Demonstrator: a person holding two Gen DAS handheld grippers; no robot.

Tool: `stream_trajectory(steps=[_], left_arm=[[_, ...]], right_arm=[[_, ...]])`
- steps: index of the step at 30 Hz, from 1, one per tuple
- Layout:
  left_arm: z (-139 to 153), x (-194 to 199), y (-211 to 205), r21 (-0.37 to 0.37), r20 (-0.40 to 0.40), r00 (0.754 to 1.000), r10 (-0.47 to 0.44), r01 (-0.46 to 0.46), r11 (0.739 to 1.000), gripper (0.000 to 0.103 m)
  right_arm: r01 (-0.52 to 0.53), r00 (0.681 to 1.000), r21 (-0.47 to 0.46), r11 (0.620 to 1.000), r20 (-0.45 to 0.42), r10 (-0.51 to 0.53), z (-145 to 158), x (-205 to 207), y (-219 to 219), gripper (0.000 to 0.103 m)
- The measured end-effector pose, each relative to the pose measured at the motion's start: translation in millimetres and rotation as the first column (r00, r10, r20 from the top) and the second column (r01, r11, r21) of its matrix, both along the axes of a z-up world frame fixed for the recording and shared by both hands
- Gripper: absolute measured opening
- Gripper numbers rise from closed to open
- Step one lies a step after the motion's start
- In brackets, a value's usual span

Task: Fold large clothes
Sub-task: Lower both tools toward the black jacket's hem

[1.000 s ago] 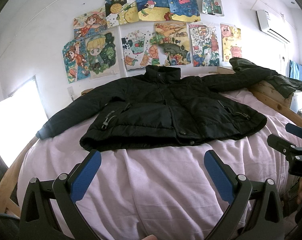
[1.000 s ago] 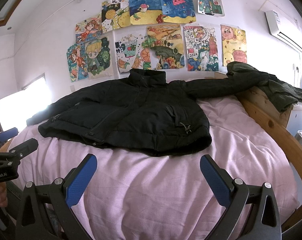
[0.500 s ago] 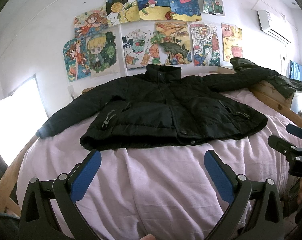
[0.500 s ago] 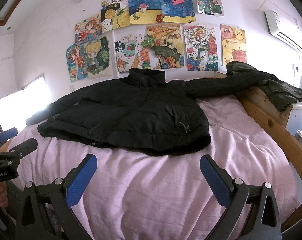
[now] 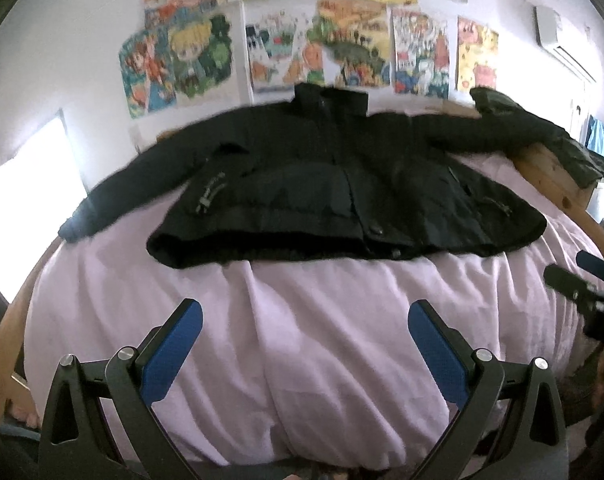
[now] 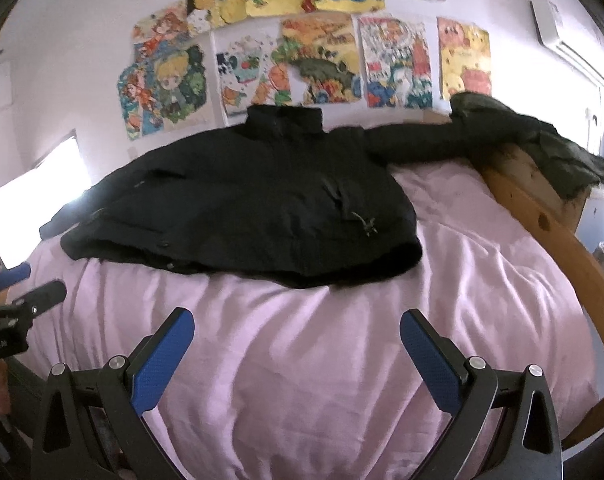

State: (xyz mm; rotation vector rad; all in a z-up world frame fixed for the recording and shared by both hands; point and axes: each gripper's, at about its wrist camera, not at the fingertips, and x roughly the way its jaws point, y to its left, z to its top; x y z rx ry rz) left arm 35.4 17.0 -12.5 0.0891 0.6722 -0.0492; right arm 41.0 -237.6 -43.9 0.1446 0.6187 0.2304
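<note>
A black padded jacket lies spread face up on a bed with a pink sheet, collar toward the far wall and both sleeves stretched out sideways. It also shows in the right wrist view. My left gripper is open and empty above the sheet, short of the jacket's hem. My right gripper is open and empty, also in front of the hem. The right gripper's tips show at the right edge of the left wrist view.
A wooden bed rail runs along the right side, with a dark green garment draped over its far end. Colourful drawings cover the wall behind. A bright window is at the left.
Both grippers have moved forward and tilted down a little, so the jacket and bed look closer and lower. Both stay open.
</note>
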Motion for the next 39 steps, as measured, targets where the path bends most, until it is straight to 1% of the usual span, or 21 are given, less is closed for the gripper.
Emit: stream_trajectory(steps=[4, 5, 8, 12, 14, 18, 19, 22, 25, 27, 29, 31, 33, 36, 39], left_arm=[[14.4, 9.0, -1.1, 0.020, -0.038, 0.999, -0.011, 0.012, 1.000, 0.101], [20.9, 15.0, -1.3, 0.038, -0.048, 0.999, -0.009, 0.011, 0.999, 0.101], [31.9, 29.3, 0.2, 0.066, -0.049, 0.999, 0.005, -0.002, 0.998, 0.101], [49.6, 63.8, 5.3, 0.082, -0.051, 0.997, 0.051, -0.047, 0.996, 0.101], [56.2, 78.1, 5.4, 0.077, -0.054, 0.996, 0.068, -0.064, 0.995, 0.101], [79.0, 110.4, 7.6, 0.058, -0.060, 0.991, 0.117, -0.113, 0.992, 0.101], [84.7, 115.0, 4.7, 0.063, -0.059, 0.991, 0.120, -0.116, 0.991, 0.101], [108.5, 128.7, -6.8, 0.100, -0.025, 0.992, 0.124, -0.121, 0.988, 0.101], [125.0, 135.8, -25.5, 0.139, 0.005, 0.994, 0.109, -0.109, 0.984, 0.101], [132.5, 141.3, -38.3, 0.152, 0.004, 0.996, 0.087, -0.087, 0.985, 0.101], [138.0, 152.4, -48.3, 0.136, -0.023, 0.998, 0.063, -0.059, 0.989, 0.101], [140.9, 166.5, -59.2, 0.119, -0.054, 0.997, 0.046, -0.039, 0.992, 0.101], [144.2, 187.8, -72.2, 0.120, -0.084, 0.996, 0.021, -0.010, 0.993, 0.101], [141.8, 221.9, -92.5, 0.161, -0.092, 0.996, -0.018, 0.032, 0.986, 0.101], [127.0, 258.1, -107.5, 0.187, -0.096, 0.993, -0.063, 0.080, 0.979, 0.101]], right_arm=[[0.027, 0.998, 0.046, 0.999, -0.054, -0.024, 7.4, 14.2, -19.2, 0.103], [0.026, 0.997, 0.049, 0.998, -0.073, -0.022, 9.8, 18.6, -24.2, 0.103], [0.023, 0.991, 0.055, 0.998, -0.136, -0.016, 16.2, 35.4, -42.0, 0.103], [0.012, 0.983, 0.040, 0.999, -0.183, -0.004, 30.1, 62.4, -62.9, 0.103], [0.010, 0.981, 0.040, 0.999, -0.192, -0.002, 39.1, 75.0, -74.5, 0.103], [0.009, 0.981, 0.028, 1.000, -0.192, -0.003, 59.4, 97.2, -93.2, 0.103], [0.009, 0.982, 0.025, 1.000, -0.187, -0.004, 65.4, 101.5, -97.9, 0.103], [0.012, 0.987, 0.026, 1.000, -0.160, -0.008, 82.2, 111.2, -111.5, 0.103], [0.000, 0.985, 0.045, 0.999, -0.173, 0.008, 94.9, 129.8, -124.5, 0.103], [-0.011, 0.982, 0.042, 0.999, -0.190, 0.019, 102.0, 141.9, -131.6, 0.103], [-0.019, 0.978, 0.018, 1.000, -0.208, 0.022, 109.1, 156.0, -136.9, 0.103], [-0.005, 0.977, -0.014, 1.000, -0.214, 0.002, 115.4, 170.3, -144.0, 0.103], [0.005, 0.974, -0.044, 0.999, -0.224, -0.015, 119.9, 187.0, -151.8, 0.103], [0.029, 0.973, -0.074, 0.997, -0.228, -0.045, 121.7, 217.0, -166.5, 0.103], [0.077, 0.970, -0.056, 0.995, -0.228, -0.088, 117.6, 248.0, -183.9, 0.103]])
